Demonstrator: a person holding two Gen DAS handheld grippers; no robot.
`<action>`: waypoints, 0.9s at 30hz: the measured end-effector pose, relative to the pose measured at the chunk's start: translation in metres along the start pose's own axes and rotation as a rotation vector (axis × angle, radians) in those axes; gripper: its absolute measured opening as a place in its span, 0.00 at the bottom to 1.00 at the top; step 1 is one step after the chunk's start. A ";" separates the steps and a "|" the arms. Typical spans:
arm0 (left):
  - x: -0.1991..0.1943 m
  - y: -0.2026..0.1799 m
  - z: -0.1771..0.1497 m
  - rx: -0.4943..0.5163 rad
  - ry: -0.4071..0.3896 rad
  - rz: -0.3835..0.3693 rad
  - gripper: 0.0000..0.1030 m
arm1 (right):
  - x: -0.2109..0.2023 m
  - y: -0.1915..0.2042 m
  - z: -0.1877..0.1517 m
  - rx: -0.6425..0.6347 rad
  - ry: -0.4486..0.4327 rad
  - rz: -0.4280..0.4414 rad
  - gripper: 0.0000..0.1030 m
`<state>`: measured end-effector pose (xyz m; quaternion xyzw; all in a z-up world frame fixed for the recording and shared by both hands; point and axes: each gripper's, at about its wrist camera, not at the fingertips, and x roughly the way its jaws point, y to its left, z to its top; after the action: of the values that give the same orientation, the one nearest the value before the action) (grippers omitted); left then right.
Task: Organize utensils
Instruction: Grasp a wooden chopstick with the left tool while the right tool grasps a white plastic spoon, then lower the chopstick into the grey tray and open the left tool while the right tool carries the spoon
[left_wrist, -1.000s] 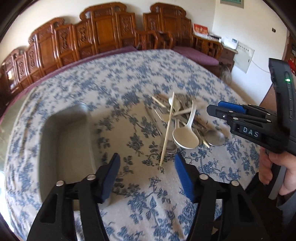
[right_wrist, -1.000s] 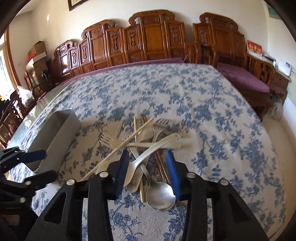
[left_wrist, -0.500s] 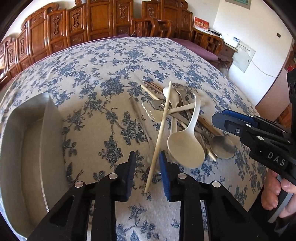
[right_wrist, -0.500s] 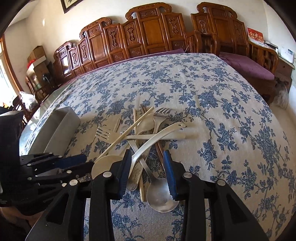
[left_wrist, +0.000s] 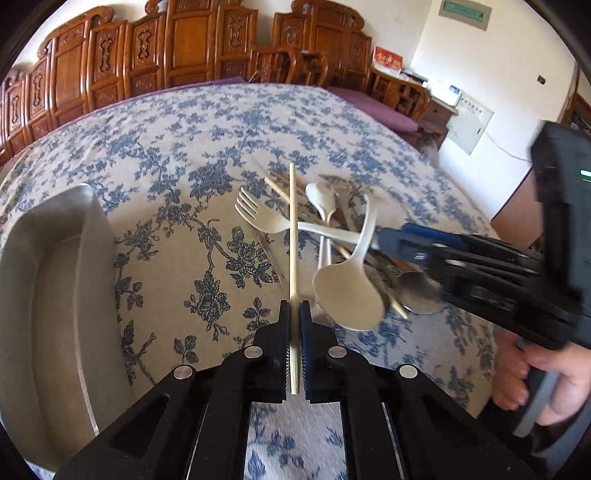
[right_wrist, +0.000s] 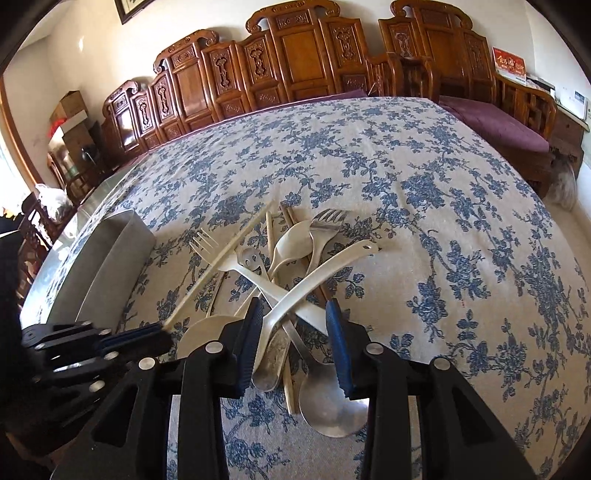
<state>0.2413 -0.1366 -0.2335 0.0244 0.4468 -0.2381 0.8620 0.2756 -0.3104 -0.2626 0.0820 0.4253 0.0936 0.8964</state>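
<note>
Now my left gripper (left_wrist: 294, 314) has just closed tight on the near end of a pale chopstick (left_wrist: 293, 236), whose far end reaches over the cream plastic fork (left_wrist: 258, 218) in the utensil pile on the blue-flowered tablecloth (left_wrist: 192, 155). My right gripper (right_wrist: 293, 314) stands partly open astride the pile, its pads either side of the crossed cream spoon handle (right_wrist: 317, 277) and gripping nothing, with the metal spoon (right_wrist: 328, 402) lying beneath. The grey tray (left_wrist: 44, 288) sits left of the pile.
</note>
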 end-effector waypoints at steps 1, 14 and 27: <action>-0.005 -0.001 -0.001 0.007 -0.012 -0.001 0.04 | 0.002 0.001 0.000 0.004 0.005 0.001 0.37; -0.041 0.017 -0.011 -0.013 -0.072 -0.024 0.04 | 0.030 0.021 0.000 -0.029 0.054 -0.061 0.32; -0.070 0.017 -0.005 -0.012 -0.117 0.002 0.04 | 0.017 0.019 0.004 -0.020 0.013 -0.053 0.05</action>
<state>0.2105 -0.0930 -0.1848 0.0058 0.3969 -0.2359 0.8870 0.2877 -0.2884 -0.2689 0.0612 0.4322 0.0748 0.8966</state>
